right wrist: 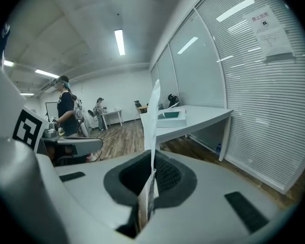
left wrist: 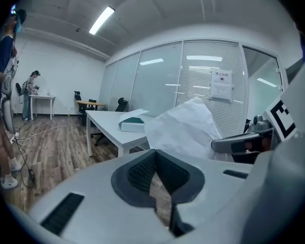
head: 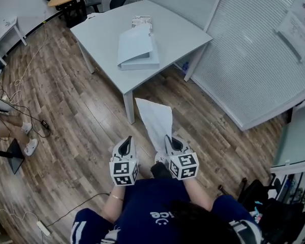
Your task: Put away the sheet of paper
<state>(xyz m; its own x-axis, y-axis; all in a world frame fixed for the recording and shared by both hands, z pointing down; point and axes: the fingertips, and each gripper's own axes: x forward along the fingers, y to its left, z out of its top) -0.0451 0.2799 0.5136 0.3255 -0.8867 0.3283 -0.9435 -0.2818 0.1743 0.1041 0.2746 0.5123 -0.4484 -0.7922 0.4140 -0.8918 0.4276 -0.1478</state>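
In front of the bench [head: 183, 32], the wood floor [head: 76, 121] fills most of the head view. A glass wall with blinds [head: 254, 60] runs along the bench's right side. The pale grey bench carries an open white box [head: 137, 52] near its front edge, with the lid raised. Short of the bench and over the floor, the sheet of paper [head: 155, 118] reaches toward the bench's near leg, clear of the bench top and well apart from the box. The right hand-held gripper [head: 173, 142] pinches the sheet's lower end, its jaws pressed together on the paper. Equally short of the bench, toward its left side, the left hand-held gripper [head: 124, 146] has its jaws pressed together with nothing between them.
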